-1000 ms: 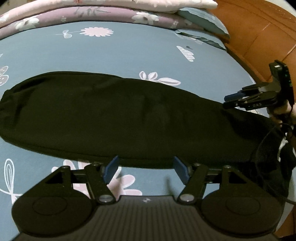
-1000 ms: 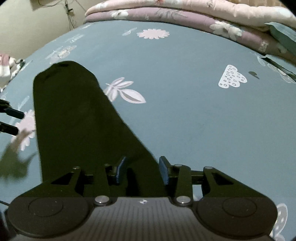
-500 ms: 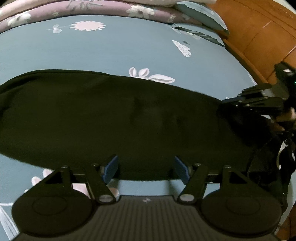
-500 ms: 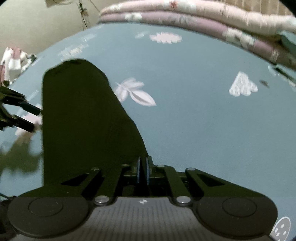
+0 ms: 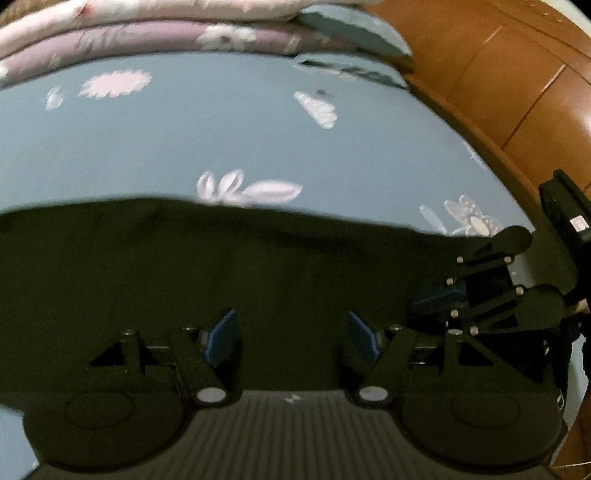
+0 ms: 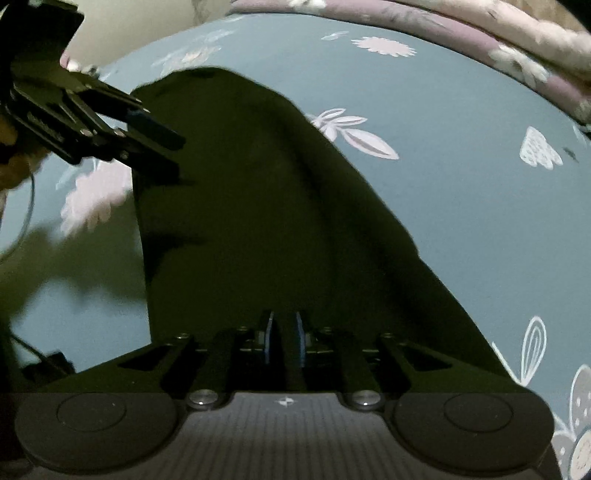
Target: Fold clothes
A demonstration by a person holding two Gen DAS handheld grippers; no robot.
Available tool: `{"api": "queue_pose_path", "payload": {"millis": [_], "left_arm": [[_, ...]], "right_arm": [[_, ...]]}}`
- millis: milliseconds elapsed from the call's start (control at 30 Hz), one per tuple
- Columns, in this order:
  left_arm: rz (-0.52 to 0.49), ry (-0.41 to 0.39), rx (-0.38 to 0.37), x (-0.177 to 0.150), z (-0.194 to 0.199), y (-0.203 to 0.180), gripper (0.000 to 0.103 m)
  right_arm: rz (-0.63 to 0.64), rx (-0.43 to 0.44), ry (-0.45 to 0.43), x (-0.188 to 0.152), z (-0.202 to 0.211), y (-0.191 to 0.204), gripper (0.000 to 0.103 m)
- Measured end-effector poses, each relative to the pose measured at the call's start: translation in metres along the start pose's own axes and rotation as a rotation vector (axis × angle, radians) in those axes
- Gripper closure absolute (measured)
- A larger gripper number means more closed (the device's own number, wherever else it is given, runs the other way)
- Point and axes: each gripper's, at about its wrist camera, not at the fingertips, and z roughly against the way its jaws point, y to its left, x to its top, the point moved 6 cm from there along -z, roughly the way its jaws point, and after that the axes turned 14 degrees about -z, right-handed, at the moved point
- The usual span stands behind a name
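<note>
Black cloth fills the lower left and middle of the left wrist view: a dark garment [image 5: 184, 280] lies spread across a blue-grey bedsheet [image 5: 221, 147] printed with pale flowers. Its far edge runs from the left border across the frame, just below a white leaf print. At the top left, folded pink and mauve quilts [image 5: 129, 33] are stacked along the far side of the bed. In the lower centre, the left gripper [image 5: 291, 332] hangs over the garment with its jaws wide apart, the blue fingertips [image 5: 221, 334] holding nothing; whether they touch the cloth cannot be told. Toward the right edge, the right gripper [image 5: 424, 302] reaches in from the side over the garment's end, and behind it a brown wooden panel [image 5: 498, 74] fills the upper right corner.

In the right wrist view, the left gripper [image 6: 162, 144] enters from the upper left, its jaws spread above the garment's left edge. Its shadow falls on the sheet [image 6: 461, 184] in the lower left. The garment [image 6: 258, 221] stretches away from the camera through the centre, narrowing toward a rounded end at the upper left of centre. At the bottom centre the right gripper [image 6: 284, 339] has its jaws drawn close together, a fold of the dark fabric pinched between the blue pads [image 6: 301, 341]. To the right lies open sheet with leaf and flower prints, and the quilts [image 6: 517, 44] cross the upper right corner.
</note>
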Motion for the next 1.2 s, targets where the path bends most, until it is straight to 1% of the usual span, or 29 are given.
{"api": "queue_pose_path", "payload": {"millis": [100,167,233,300,333,500,600,667,767,833,900,933,1033,1133,1200], "left_arm": [[-0.003,-0.027,-0.028,0.011,-0.012,-0.001,0.036],[0.011,0.004,-0.033,0.008,-0.026,-0.001,0.036],[0.022,0.039,-0.036,0.002,-0.040,-0.003,0.036],[0.046,0.077,-0.062,-0.010,-0.049,-0.005,0.036],[0.043,0.078,-0.057,-0.014,-0.049,-0.006,0.036],[-0.006,0.088,-0.041,-0.023,-0.047,-0.010,0.035],[0.004,0.089,-0.038,-0.021,-0.046,-0.008,0.035],[0.021,0.081,-0.036,-0.015,-0.043,-0.008,0.037],[-0.002,-0.015,-0.079,0.012,-0.033,-0.015,0.037],[-0.050,-0.071,-0.123,0.034,-0.028,-0.023,0.036],[-0.127,-0.105,-0.165,0.055,-0.031,-0.036,0.035],[-0.172,-0.117,-0.172,0.065,-0.035,-0.043,0.035],[-0.298,-0.154,-0.201,0.088,-0.050,-0.061,0.035],[-0.390,-0.150,-0.236,0.108,-0.078,-0.073,0.035],[-0.411,-0.092,-0.286,0.114,-0.099,-0.076,0.035]], "right_arm": [[0.009,-0.024,-0.052,0.011,0.020,-0.007,0.088],[-0.005,-0.058,-0.100,0.023,0.033,-0.021,0.087],[-0.052,-0.090,-0.142,0.033,0.046,-0.042,0.087],[-0.102,-0.118,-0.161,0.040,0.052,-0.067,0.086],[-0.120,-0.139,-0.158,0.041,0.052,-0.079,0.086],[-0.191,-0.151,-0.095,0.029,0.047,-0.113,0.086],[-0.163,-0.145,-0.061,0.015,0.043,-0.104,0.086],[-0.131,-0.146,-0.046,0.006,0.041,-0.092,0.086],[-0.134,-0.135,-0.041,-0.001,0.039,-0.083,0.086],[-0.138,-0.127,-0.038,-0.006,0.037,-0.078,0.086],[-0.142,-0.118,-0.035,-0.010,0.036,-0.073,0.086],[-0.144,-0.114,-0.034,-0.013,0.035,-0.070,0.084],[-0.151,-0.102,-0.029,-0.019,0.033,-0.063,0.082],[-0.157,-0.101,-0.033,-0.024,0.035,-0.057,0.082],[-0.163,-0.096,-0.040,-0.026,0.040,-0.054,0.082]]}}
